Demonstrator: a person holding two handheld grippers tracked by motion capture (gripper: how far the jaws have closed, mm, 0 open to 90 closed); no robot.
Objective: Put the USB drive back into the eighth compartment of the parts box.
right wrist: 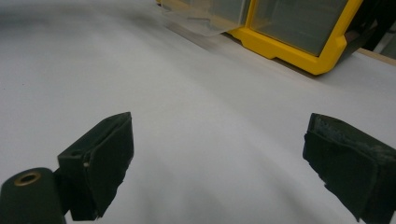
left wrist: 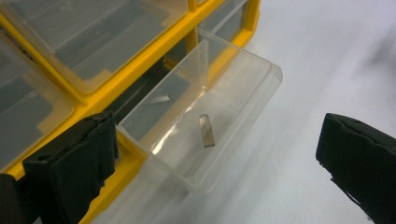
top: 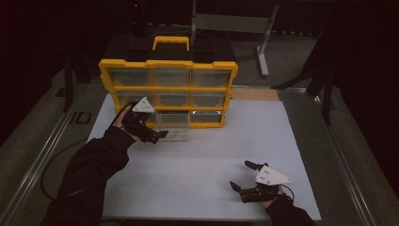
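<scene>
Our right gripper sits closest to us, at the near right part of the white table. Its jaws are spread wide and nothing is between them. It rests low over the bare table, well apart from everything else.

Our left gripper is farther away, just beside the yellow box of drawers. Its jaws are spread wide too, and they hold nothing. We see one clear drawer pulled out from the bottom row of the box, in the middle. The left gripper is right at the front of this drawer, but we cannot tell if it touches it.

Inside the drawer lies a small flat metal piece. We cannot tell what it is. From the high view the drawer is so clear that it is hard to see. The other drawers look cloudy, so we cannot make out what is in them. Dark room around the table hides the rest.
</scene>
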